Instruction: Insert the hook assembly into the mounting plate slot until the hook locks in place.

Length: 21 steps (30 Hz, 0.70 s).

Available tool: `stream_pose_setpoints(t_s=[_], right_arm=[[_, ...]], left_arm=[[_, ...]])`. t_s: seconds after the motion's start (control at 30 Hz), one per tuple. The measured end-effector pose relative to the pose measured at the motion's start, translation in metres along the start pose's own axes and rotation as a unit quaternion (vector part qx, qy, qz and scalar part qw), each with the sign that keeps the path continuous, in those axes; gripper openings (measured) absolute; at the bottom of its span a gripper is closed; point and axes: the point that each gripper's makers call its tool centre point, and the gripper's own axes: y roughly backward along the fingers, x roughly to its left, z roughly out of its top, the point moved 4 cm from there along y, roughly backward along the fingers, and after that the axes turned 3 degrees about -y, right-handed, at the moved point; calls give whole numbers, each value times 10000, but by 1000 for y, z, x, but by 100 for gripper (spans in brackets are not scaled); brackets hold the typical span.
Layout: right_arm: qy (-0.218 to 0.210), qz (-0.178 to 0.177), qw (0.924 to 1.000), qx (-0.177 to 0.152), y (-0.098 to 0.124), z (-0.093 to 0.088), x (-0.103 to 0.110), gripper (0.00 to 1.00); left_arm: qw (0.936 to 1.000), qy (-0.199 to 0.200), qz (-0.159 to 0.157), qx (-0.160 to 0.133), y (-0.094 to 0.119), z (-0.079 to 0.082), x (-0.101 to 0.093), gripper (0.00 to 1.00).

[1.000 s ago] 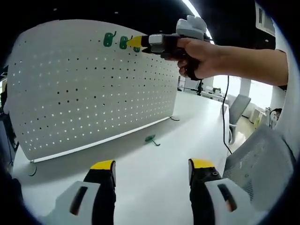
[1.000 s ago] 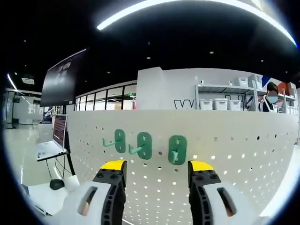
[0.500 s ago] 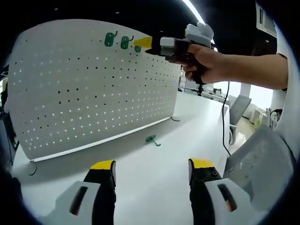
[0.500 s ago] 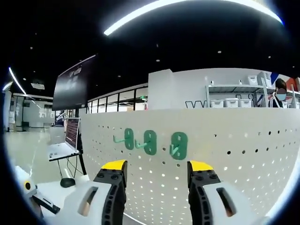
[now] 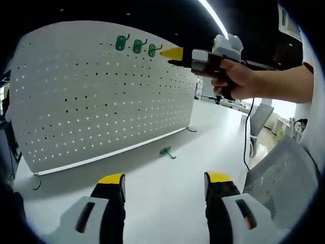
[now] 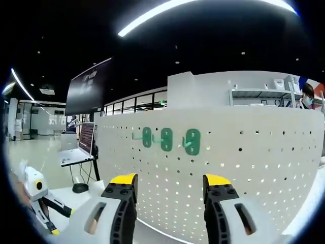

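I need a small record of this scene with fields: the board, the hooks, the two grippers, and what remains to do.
board: white pegboard standing upright on the white table
hooks on board: three green hooks in a row near the top edge
loose hook: one green hook lying on the table
left gripper: open, empty, low over the table
right gripper: open, empty, facing the mounted hooks
remaining: loose hook not yet inserted

Pegboard upright on the tabletop [image 5: 167,188]

Three hooks [image 5: 137,46] sit side by side near the pegboard [image 5: 101,96] top; another hook [image 5: 165,151] lies, seemingly loose, before its base.
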Motion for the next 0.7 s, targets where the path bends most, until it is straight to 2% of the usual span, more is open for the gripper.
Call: stream_pose_setpoints(t_s=[0.37, 0.7], right_arm=[[-76, 114, 9990, 415, 40, -38, 1, 53], [-146, 329, 9967, 722, 66, -66, 8, 59]], left_arm=[[10000, -11, 23, 10, 1, 0, 2, 65], [10000, -14, 29, 29, 1, 0, 3, 66]])
